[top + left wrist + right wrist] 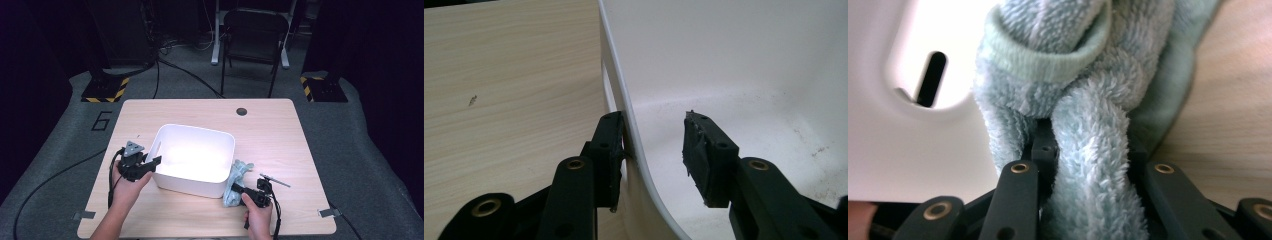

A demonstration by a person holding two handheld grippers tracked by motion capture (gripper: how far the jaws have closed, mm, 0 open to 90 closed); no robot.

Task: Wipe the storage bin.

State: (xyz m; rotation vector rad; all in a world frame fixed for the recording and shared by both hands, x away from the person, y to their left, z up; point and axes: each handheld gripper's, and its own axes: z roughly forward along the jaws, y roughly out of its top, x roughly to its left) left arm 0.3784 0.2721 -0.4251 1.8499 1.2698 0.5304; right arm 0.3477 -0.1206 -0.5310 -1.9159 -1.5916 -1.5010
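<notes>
A white plastic bin (187, 184) stands in the middle of the wooden table (270, 130). My left gripper (156, 161) is at the bin's left wall, near its handle slot. In the left gripper view the jaws straddle that wall (624, 100): one pad touches the outside and the other stands apart inside the bin, so my left gripper (654, 145) is open. A light blue towel (237, 172) lies bunched against the bin's right front corner. My right gripper (236, 189) is shut on a fold of the towel (1058, 45), close to the bin's wall (908, 140).
A black chair (255, 35) stands behind the table. Two yellow-and-black striped bases (105, 90) sit on the floor at the far corners. A round cable hole (242, 111) marks the table's far edge. Cables trail off the table's near side.
</notes>
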